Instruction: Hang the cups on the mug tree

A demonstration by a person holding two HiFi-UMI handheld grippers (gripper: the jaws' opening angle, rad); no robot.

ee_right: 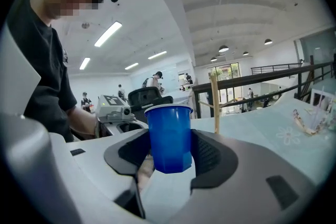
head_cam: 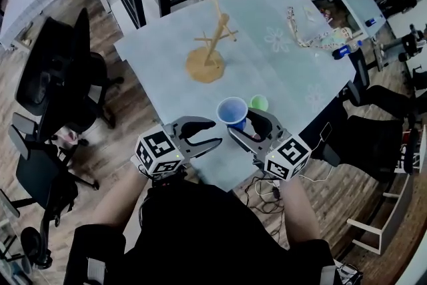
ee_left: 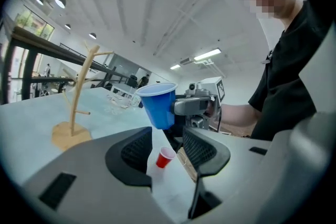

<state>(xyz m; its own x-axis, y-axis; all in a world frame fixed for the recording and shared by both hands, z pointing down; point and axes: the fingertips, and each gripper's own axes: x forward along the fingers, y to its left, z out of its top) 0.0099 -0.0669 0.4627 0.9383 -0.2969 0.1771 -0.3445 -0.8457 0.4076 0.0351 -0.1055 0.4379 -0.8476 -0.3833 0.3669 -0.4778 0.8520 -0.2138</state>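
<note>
Clamps blue cup [ee_right: 169,136] upright between jaws of right gripper [ee_right: 169,153], pads against both sides, base clear of table [head_cam: 280,70]. Sets jaws of left gripper [ee_left: 167,150] wide apart, pads touching nothing; frames red cup [ee_left: 166,158] on the table through the gap, farther off. Positions both grippers at lower centre of head view, at near table edge, tips angled toward each other. Locates mug tree [head_cam: 212,43] at upper centre, green cup [head_cam: 259,102] just right of blue cup.

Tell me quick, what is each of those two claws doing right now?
Left gripper: open, gripping nothing; a small red plastic cup shows between its jaws, untouched.
Right gripper: closed on the blue plastic cup.
</note>
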